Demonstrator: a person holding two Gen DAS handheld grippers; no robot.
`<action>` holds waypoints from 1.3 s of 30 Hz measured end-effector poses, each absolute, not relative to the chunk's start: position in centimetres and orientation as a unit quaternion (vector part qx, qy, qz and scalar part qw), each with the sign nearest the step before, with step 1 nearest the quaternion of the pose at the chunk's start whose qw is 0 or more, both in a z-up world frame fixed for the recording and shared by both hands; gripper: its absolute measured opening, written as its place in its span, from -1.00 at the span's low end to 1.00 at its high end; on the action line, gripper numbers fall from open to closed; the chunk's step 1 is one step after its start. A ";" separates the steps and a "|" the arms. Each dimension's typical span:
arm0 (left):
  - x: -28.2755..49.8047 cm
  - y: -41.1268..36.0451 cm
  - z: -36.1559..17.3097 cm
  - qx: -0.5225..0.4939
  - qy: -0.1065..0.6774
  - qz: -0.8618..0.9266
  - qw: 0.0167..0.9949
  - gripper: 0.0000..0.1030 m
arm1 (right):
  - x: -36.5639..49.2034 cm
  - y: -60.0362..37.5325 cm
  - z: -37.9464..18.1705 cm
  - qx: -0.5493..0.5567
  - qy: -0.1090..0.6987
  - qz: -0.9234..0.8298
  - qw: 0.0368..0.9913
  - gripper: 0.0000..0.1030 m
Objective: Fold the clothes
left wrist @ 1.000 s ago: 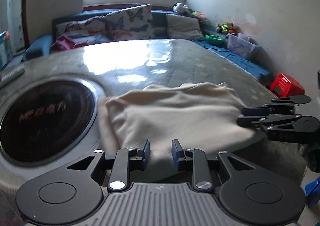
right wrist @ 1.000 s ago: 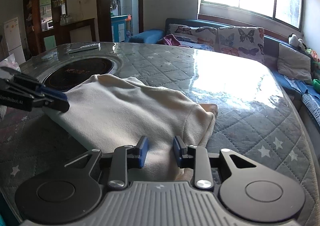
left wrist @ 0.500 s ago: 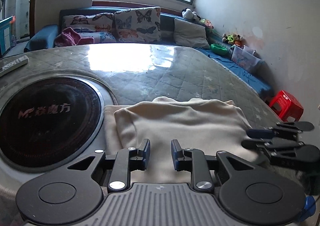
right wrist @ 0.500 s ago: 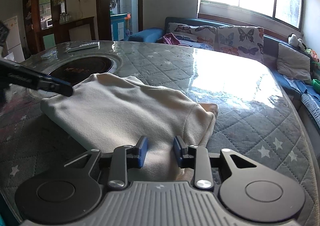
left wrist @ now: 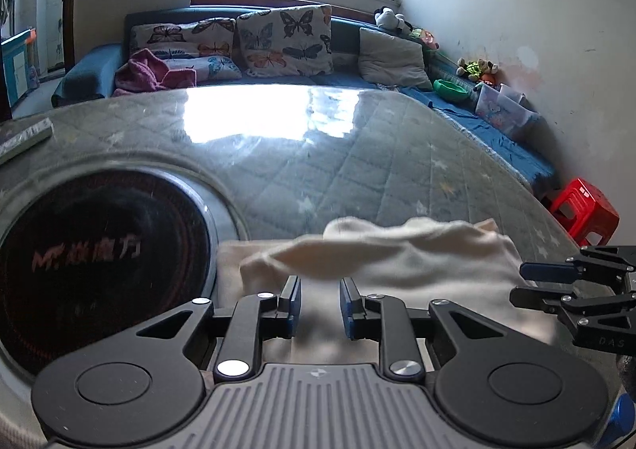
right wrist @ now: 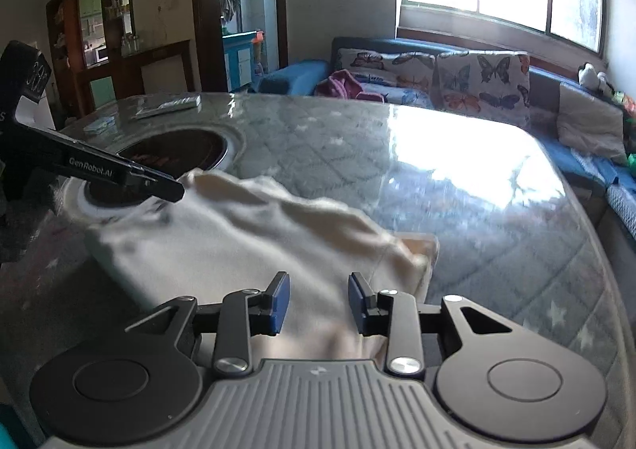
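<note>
— Left wrist view: a cream garment (left wrist: 397, 262) lies folded on the quilted table (left wrist: 357, 154) beside the cooktop (left wrist: 99, 262). Finished?
— Apparently nearly; motion blur obscures the edges. Left gripper (left wrist: 320, 300) and right gripper (right wrist: 318, 300) hover spread, holding nothing.

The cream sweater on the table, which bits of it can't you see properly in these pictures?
- Near edge of the folded cream fleece sweater: left wrist view, hidden under the left claw.
- Same near edge, right wrist view: covered by the right claw.
- Raised fold: blurred in both views, so its shape is unclear.
- Sleeves and collar: tucked away, cannot tell.
- Writing on the round black cooktop: too blurred to read.
</note>
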State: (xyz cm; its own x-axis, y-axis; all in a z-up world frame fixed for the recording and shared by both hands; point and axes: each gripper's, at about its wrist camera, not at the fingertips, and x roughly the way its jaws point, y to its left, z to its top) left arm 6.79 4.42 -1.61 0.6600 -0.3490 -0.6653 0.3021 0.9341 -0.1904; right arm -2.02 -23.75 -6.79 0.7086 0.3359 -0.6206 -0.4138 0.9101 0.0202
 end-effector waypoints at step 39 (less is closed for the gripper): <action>8.5 4.2 -1.0 -0.018 0.380 -0.136 0.915 0.32 | 0.7 -19.6 -6.3 -0.057 0.324 0.220 0.918 -0.15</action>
